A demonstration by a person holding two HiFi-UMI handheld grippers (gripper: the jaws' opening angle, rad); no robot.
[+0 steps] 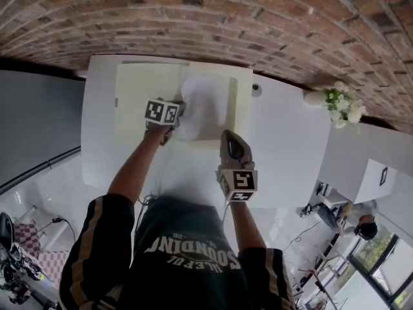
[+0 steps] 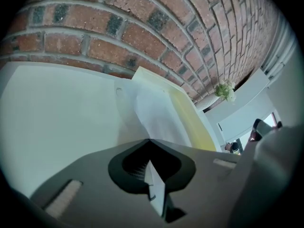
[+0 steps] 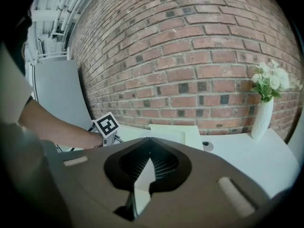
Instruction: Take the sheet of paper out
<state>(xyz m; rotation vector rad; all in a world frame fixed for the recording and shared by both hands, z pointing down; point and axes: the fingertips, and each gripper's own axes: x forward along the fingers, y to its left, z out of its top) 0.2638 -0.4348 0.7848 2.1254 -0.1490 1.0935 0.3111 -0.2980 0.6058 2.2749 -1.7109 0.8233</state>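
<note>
White and plain, the sheet of paper [image 1: 205, 105] lies half inside a pale yellow folder [image 1: 139, 102], over the folder's middle and right part, with yellow showing to its left and in a narrow strip to its right. Its long axis runs from the near edge of the table toward the wall. Its far end is tucked flat against the folder, and its near left part lifts a little off the yellow.

At that near left edge the left gripper [image 1: 175, 116] is clamped on the sheet. In the left gripper view the jaws are together, with a thin white sliver of paper caught between them and the rest of the sheet running on ahead toward the bricks. The right gripper [image 1: 227, 136] sits at the folder's near edge, close to its right corner. Its jaws are also together, and a cream edge of the folder shows between them.

The folder rests flat on a white table [image 1: 284, 147], squared to it and near its far side. A small round fitting [image 1: 256, 89] sits in the tabletop just to the right of the folder. Farther right stands a white vase [image 1: 317, 98] of pale flowers [image 1: 342, 105]. Behind the table rises a red brick wall [image 1: 193, 24], and a grey panel [image 1: 32, 121] stands to the left. Low on the right, across the room, another person [image 1: 358, 221] is bent over.
</note>
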